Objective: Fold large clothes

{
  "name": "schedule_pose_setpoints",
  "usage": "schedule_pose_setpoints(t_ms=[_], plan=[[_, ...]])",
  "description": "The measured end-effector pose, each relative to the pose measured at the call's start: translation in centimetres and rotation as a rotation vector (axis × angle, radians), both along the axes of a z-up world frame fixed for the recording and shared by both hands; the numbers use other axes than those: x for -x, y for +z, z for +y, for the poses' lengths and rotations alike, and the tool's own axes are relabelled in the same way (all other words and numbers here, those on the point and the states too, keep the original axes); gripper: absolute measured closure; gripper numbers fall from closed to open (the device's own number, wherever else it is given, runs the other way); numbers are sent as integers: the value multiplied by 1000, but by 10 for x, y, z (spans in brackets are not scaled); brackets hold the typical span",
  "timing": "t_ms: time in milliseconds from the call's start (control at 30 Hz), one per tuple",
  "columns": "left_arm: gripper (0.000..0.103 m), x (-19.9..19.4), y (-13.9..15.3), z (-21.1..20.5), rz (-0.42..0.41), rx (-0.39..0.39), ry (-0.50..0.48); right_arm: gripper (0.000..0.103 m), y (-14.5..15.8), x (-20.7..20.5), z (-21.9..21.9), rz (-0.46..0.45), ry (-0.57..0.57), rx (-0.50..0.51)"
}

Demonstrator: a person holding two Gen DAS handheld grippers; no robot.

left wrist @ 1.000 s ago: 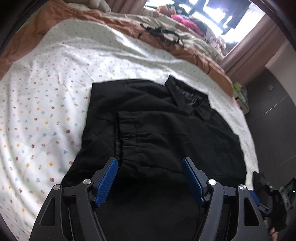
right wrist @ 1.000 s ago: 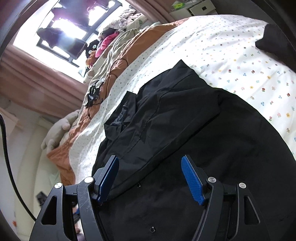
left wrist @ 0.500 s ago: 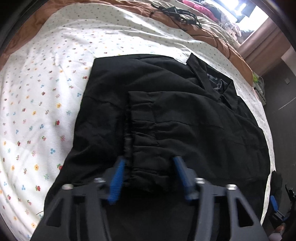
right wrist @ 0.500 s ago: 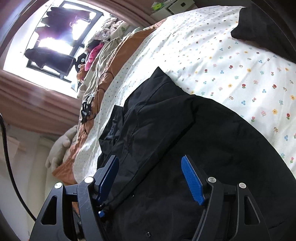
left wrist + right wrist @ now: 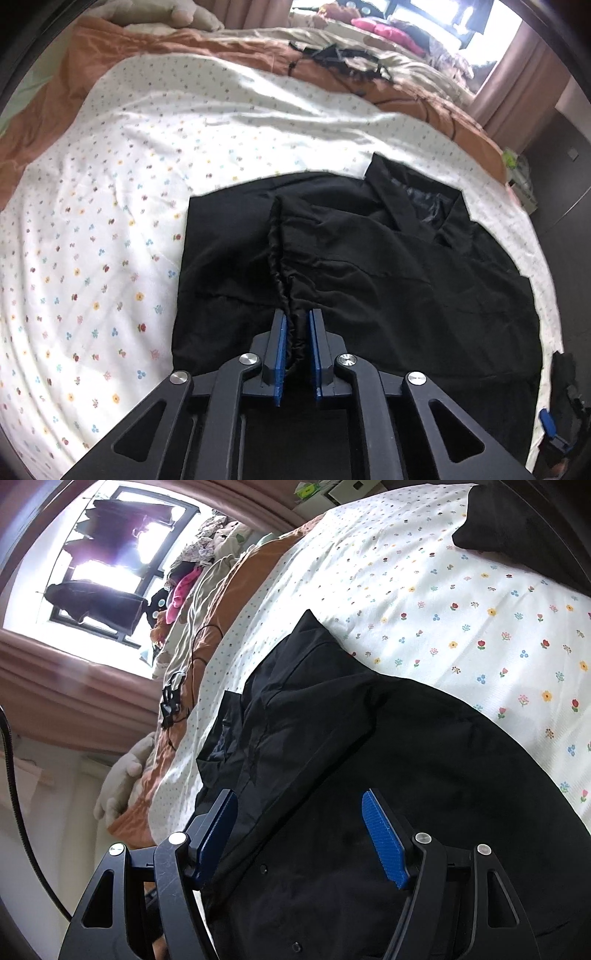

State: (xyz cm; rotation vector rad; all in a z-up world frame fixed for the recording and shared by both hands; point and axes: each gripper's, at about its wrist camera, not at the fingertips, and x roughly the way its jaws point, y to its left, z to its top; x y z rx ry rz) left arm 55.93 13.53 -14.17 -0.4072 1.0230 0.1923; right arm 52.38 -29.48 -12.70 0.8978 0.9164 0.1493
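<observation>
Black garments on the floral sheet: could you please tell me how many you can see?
2: the black shirt spread in the middle, and another dark piece at the sheet's far edge, partly cut off. More may be hidden.

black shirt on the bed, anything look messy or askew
Yes. The gathered cuff of the black collared shirt, folded onto its front, is bunched into a puckered ridge where the left gripper pinches it. The rest lies fairly flat.

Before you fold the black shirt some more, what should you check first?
1. Left gripper pinching the black shirt's gathered cuff: ok, its jaws have just closed on it.
2. Right gripper holding fabric: not ok, open above the shirt.
3. Collar lying flat: cannot tell.
4. Flowered sheet free beside the shirt: ok.
5. Grip firm enough to lift: cannot tell.
</observation>
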Motion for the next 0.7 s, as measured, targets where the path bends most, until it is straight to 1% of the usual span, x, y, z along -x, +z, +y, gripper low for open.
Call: schedule_pose_setpoints(t_ms=[33, 67, 100, 133, 167, 200, 233, 300, 333, 400, 500, 633, 700], plan=[[87, 1, -2, -1, 10, -7, -5, 33, 0, -1, 0, 2, 4, -4], [81, 5, -4, -2, 13, -3, -11, 33, -1, -2, 0, 3, 7, -10], [70, 9, -5, -2, 15, 5, -16, 32, -2, -2, 1, 4, 11, -17], [64, 15, -6, -2, 15, 22, -20, 32, -2, -3, 2, 7, 16, -23], [53, 22, -5, -1, 8, 35, -20, 27, -2, -3, 2, 10, 19, -22], [47, 29, -2, -1, -6, 46, -19, 23, -1, -3, 3, 12, 22, -15], [45, 36, 3, 0, -21, 52, -18, 21, 1, -2, 6, 7, 25, -3], [36, 47, 13, 1, -42, 58, -17, 16, 5, -1, 10, -8, 35, 9], [34, 55, 20, 0, -59, 63, -23, 15, 8, 0, 12, -14, 39, 12], [25, 71, 37, -2, -97, 67, -40, 13, 11, 2, 15, -23, 46, 23], [19, 95, 60, -5, -148, 49, -44, 12, 12, 7, 17, -2, 41, 55], [13, 143, 95, -2, -229, 11, 9, 12, 15, 17, 16, 28, 16, 98], [8, 167, 111, 2, -273, -9, 45, 12, 19, 21, 15, 33, 14, 125]])
